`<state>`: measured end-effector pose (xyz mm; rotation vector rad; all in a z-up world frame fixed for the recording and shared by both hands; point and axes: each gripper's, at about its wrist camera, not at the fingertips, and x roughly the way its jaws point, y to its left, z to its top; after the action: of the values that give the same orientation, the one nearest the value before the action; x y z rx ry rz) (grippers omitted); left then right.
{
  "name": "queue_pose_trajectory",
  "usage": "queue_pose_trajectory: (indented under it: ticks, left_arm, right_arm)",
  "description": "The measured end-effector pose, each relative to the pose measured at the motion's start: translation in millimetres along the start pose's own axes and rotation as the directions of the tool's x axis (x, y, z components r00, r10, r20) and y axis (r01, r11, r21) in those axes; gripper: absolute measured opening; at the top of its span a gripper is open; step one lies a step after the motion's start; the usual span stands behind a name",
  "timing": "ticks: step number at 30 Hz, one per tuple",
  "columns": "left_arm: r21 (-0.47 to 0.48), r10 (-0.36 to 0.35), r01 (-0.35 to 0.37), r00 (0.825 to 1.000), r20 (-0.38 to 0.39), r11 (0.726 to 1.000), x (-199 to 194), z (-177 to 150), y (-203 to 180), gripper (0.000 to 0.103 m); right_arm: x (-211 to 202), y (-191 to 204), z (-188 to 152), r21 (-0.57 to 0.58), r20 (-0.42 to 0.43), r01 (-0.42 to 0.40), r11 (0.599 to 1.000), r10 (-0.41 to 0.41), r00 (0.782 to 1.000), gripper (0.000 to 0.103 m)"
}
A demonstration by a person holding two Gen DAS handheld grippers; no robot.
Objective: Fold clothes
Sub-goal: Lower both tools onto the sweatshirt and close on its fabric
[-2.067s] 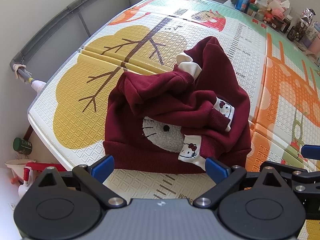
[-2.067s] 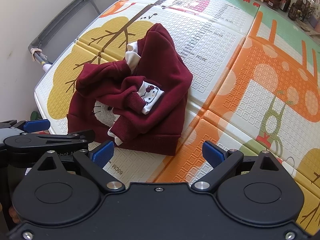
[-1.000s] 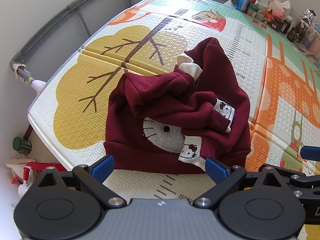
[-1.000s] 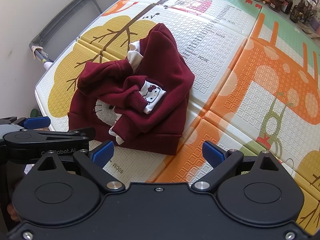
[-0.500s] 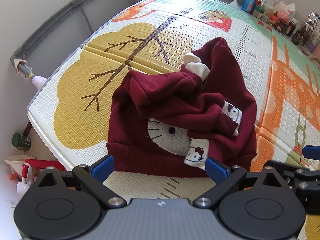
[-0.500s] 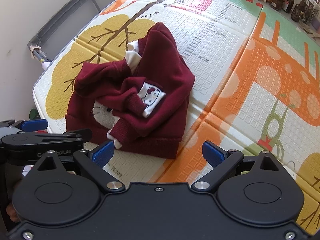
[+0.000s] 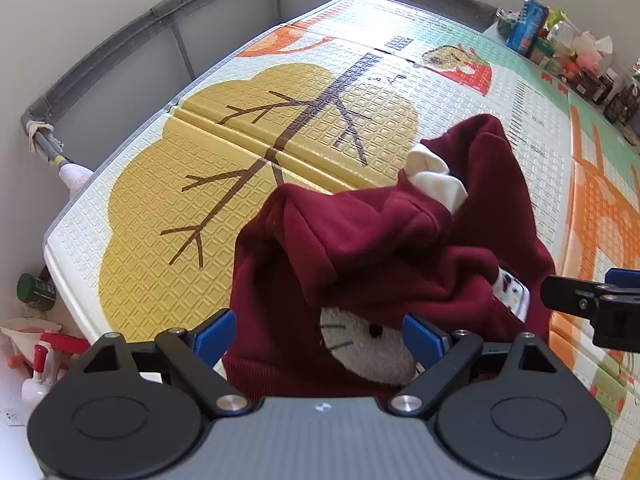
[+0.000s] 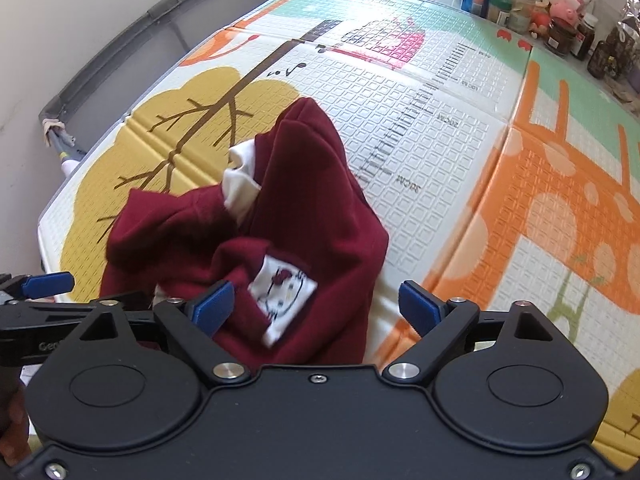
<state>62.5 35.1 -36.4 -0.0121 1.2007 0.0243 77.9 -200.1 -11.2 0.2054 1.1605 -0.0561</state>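
Both grippers: moved in over the crumpled maroon fleece sweatshirt [image 7: 384, 264], jaws just narrowed slightly. Left gripper [image 7: 320, 334]: wide open, straddling the cat patch near the hem, gripping nothing. Right gripper [image 8: 316, 306]: wide open over the sleeve cuff, empty. Grasping imminent; folding not begun.
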Motion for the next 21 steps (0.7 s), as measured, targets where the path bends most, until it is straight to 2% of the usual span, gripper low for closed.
queue_pose_trajectory:
  ticks: [9,17,20,21]
  left_arm:
    - [0.02,0.023,-0.023,0.999,0.03,1.0,24.5,16.2,0.6,0.089]
    - [0.015,0.022,-0.022,1.0,0.007,1.0,43.6,24.8,0.4,0.084]
    - [0.028,0.012,-0.012,1.0,-0.003,1.0,50.4,25.4,-2.2,0.076]
    - [0.028,0.008,-0.008,1.0,-0.005,1.0,52.0,25.5,-2.9,0.072]
  right_arm:
    - [41.7,-0.9,15.7,-0.012,0.003,0.036,0.999,-0.036,0.999,0.088]
    - [69.9,-10.4,26.1,-0.01,-0.007,0.079,0.997,-0.079,0.997,0.088]
    - [81.1,-14.7,28.0,-0.002,-0.023,0.082,0.997,-0.082,0.996,0.088]
    - [84.6,-16.0,28.0,0.001,-0.03,0.081,0.997,-0.081,0.996,0.083]
